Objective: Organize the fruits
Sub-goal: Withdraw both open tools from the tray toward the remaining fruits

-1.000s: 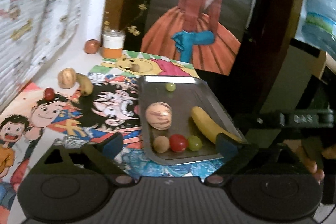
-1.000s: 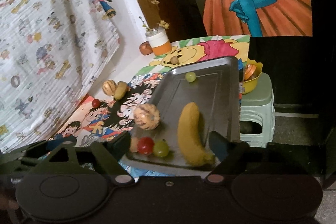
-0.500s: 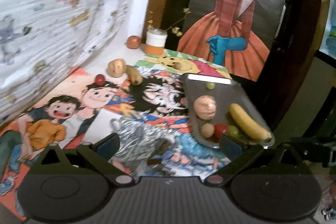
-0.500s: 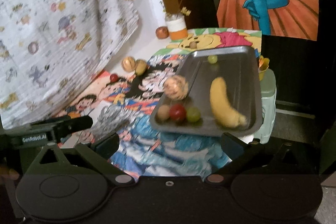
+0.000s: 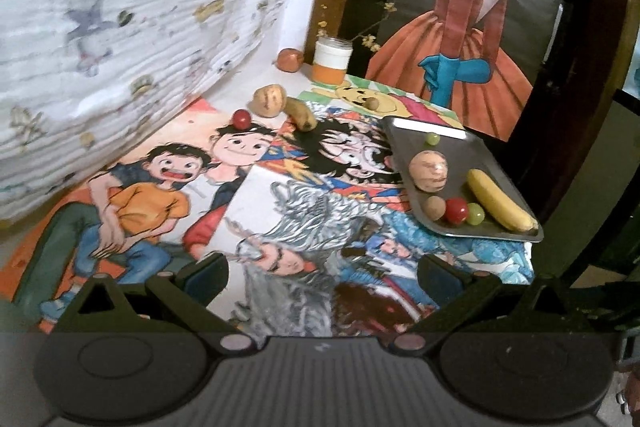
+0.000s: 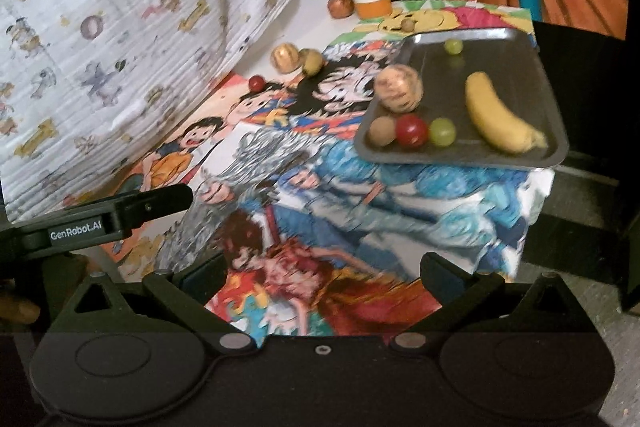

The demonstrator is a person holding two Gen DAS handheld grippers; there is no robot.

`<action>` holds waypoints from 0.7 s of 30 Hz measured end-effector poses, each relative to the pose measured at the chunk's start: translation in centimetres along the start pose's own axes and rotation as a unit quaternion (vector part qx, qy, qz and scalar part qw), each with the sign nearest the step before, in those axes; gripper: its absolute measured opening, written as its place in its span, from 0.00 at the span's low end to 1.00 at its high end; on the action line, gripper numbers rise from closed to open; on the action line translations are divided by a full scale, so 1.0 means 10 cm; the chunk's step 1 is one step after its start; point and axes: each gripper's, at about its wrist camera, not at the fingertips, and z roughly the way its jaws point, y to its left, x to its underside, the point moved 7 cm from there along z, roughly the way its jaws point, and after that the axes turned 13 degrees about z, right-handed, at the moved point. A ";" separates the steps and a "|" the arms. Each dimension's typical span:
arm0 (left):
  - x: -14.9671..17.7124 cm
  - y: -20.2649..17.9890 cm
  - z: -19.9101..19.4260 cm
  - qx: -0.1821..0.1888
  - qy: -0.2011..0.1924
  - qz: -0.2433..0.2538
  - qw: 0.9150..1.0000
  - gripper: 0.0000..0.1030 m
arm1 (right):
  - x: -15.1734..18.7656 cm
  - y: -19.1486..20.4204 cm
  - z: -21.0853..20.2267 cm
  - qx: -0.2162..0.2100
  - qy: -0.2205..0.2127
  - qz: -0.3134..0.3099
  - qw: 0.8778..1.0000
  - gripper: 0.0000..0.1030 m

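Both tongs pulled back from tray; left tongs and right tongs wide, empty. Banana, grapes on tray at counter's right edge.

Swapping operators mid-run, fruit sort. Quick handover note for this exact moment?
Left hand-held gripper: open, empty, back from the table.
Right hand-held gripper: open, empty, also back.
In the metal tray: banana, round striped fruit, small brown fruit, red fruit, two green grapes.
Left on the table: striped fruit, small banana, red fruit, small brown fruit, apple-like fruit beside the jar.
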 end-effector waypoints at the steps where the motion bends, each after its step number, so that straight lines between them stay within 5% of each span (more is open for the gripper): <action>1: 0.02 0.03 -0.01 -0.002 0.001 -0.002 1.000 1.00 | 0.02 0.03 0.01 -0.001 0.001 0.001 1.000 0.99; 14: 0.27 0.50 -0.03 -0.041 0.034 -0.043 0.998 1.00 | 0.04 0.31 0.13 0.016 -0.019 -0.014 1.000 0.99; 21: 0.01 0.79 -0.07 -0.065 0.023 -0.059 0.996 1.00 | -0.45 0.47 -0.14 0.008 -0.079 -0.025 0.997 0.99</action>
